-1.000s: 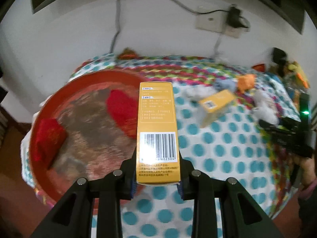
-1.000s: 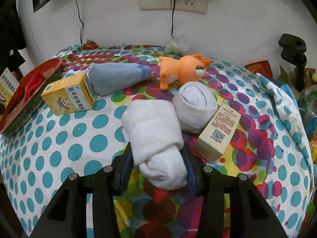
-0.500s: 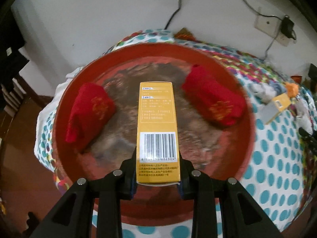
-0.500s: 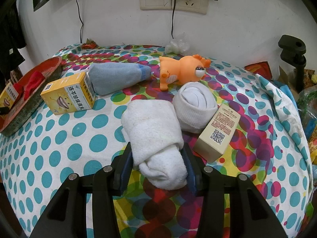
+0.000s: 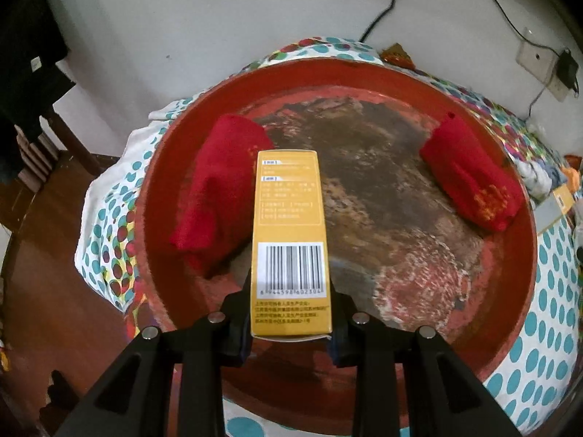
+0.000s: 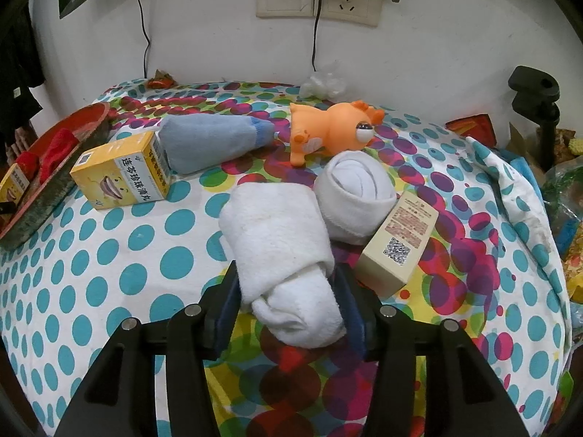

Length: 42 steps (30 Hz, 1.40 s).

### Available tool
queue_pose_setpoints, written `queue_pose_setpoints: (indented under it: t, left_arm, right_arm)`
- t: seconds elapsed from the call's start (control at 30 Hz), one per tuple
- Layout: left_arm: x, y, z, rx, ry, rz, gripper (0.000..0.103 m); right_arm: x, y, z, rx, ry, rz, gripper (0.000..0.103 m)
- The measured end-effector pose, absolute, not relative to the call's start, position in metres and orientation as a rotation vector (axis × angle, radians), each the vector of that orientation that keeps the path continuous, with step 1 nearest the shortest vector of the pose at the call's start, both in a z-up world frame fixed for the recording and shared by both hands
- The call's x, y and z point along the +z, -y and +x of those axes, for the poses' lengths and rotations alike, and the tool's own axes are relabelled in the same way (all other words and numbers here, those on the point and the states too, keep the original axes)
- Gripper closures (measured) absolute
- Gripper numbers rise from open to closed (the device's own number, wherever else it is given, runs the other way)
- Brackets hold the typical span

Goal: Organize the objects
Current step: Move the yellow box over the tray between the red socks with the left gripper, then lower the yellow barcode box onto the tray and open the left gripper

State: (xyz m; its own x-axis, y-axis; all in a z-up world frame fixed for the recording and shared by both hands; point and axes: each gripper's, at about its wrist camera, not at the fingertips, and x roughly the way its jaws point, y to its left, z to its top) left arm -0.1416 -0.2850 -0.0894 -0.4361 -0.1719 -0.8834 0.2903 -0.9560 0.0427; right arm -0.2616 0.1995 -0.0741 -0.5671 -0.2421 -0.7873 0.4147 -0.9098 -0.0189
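Tray (image 5: 510, 313), round and red, sits on the dotted bench cloth (image 6: 109, 262) with two red rolled socks (image 5: 218, 196) inside. Above it the left tool (image 5: 291, 331) clamps a tall yellow box (image 5: 289, 240). The right tool (image 6: 288, 302) has just been opening its jaws around a white rolled towel (image 6: 280, 247) lying on the cloth, both pads beside it. A second yellow box (image 6: 122, 171) and an orange toy (image 6: 328, 131) lie farther back.
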Motion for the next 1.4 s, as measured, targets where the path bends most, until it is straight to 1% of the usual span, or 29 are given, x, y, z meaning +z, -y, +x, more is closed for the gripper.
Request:
queue_pose_setpoints:
  t: [0.43, 0.53, 0.67, 0.83, 1.0, 1.23, 1.4]
  left_arm:
    - [-0.09, 0.295, -0.144, -2.439, -0.123, 1.493, 0.071]
    - [-0.091, 0.293, -0.144, -2.43, -0.127, 1.519, 0.066]
    - [-0.088, 0.293, -0.14, -2.432, -0.149, 1.515, 0.057]
    - [-0.075, 0.283, -0.133, -2.455, -0.084, 1.502, 0.054]
    - [-0.055, 0.266, -0.116, -2.49, -0.011, 1.427, 0.051]
    - [-0.043, 0.24, -0.078, -2.551, -0.01, 1.363, 0.05]
    - [-0.045, 0.231, -0.051, -2.572, -0.051, 1.346, 0.048]
  right_arm:
    - [-0.073, -0.198, -0.262, -2.493, -0.302, 1.203, 0.052]
    - [-0.073, -0.198, -0.261, -2.496, -0.306, 1.203, 0.051]
    - [-0.073, -0.198, -0.262, -2.497, -0.306, 1.204, 0.051]
    - [-0.073, -0.198, -0.262, -2.496, -0.302, 1.205, 0.051]
    - [-0.073, -0.198, -0.262, -2.496, -0.303, 1.206, 0.05]
    - [-0.073, -0.198, -0.262, -2.495, -0.303, 1.205, 0.05]
    - [-0.074, -0.199, -0.263, -2.495, -0.301, 1.206, 0.05]
